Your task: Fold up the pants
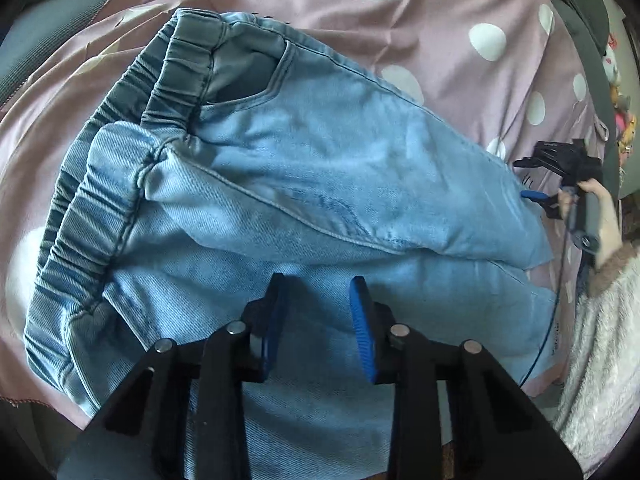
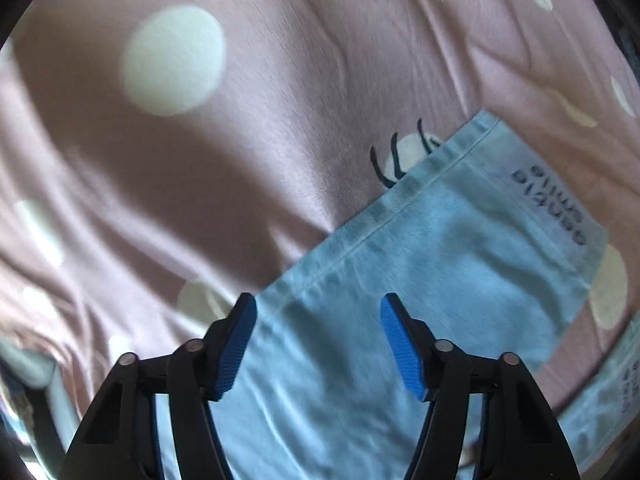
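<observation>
The pink dotted bedsheet [image 1: 440, 32] lay under the pale denim pants [image 1: 320, 168], spread flat for folding, waistband to the left. The left gripper [image 1: 318, 300] hovered over the seat, jaws apart on nothing, seemingly ready to pinch; far right, the right gripper [image 2: 318, 320] stood empty and parted above a leg hem.

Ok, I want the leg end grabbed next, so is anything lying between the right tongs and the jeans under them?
Nothing visible. The right tongs hang open straight over the jeans leg, with only bare denim between the pads. Around it lies just the spotted sheet.
</observation>
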Motion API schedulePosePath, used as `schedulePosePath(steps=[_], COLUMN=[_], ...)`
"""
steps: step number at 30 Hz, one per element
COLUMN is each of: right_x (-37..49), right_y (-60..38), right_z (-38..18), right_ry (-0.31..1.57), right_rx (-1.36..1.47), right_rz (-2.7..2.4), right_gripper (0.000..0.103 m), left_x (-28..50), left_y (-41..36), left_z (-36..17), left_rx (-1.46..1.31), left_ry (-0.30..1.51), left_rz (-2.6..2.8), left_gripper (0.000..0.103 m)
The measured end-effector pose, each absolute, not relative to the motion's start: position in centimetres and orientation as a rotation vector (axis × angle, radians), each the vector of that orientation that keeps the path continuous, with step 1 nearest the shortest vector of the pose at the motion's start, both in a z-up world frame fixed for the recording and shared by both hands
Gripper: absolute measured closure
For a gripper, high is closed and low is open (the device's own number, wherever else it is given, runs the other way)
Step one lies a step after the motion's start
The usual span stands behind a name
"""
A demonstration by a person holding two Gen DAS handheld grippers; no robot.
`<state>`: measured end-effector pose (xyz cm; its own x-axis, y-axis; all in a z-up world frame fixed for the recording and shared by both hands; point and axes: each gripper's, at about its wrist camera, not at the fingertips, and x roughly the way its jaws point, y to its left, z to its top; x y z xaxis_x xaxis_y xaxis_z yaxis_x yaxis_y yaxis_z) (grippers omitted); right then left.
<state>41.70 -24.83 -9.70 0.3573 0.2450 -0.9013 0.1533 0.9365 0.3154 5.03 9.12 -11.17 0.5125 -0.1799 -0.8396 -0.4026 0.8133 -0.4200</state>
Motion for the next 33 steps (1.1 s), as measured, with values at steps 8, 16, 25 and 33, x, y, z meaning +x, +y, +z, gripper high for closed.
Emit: schedulePosePath(steps=[8, 16, 25, 33], right_x=[42.2, 38.1, 24.4, 14.7], right_y=[-25.3, -26.3, -34.6, -38.5], right_z=[-12.3, -11.1, -6.7, -11.2], right_ry=[1.213, 1.153, 0.885, 0.847], right_rx=[0.407, 0.369, 0.528, 0.599], right_rz=[-0.068, 0.015, 0.321, 0.373], right_gripper=[0.070, 0.102, 0.102, 0.102], left_x=[5.1, 5.0, 4.9, 11.5], left_y=[8.8, 8.6, 8.0, 7.7], left_z=[-11.2, -11.0, -7.3, -6.0], left_rx=[-0.601, -0.608, -0.672, -0.766], left_ry=[1.028, 1.020, 0.959, 0.964], left_rz=[0.153, 0.161, 0.084, 0.038], left_gripper=[0.071, 0.069, 0.033, 0.029])
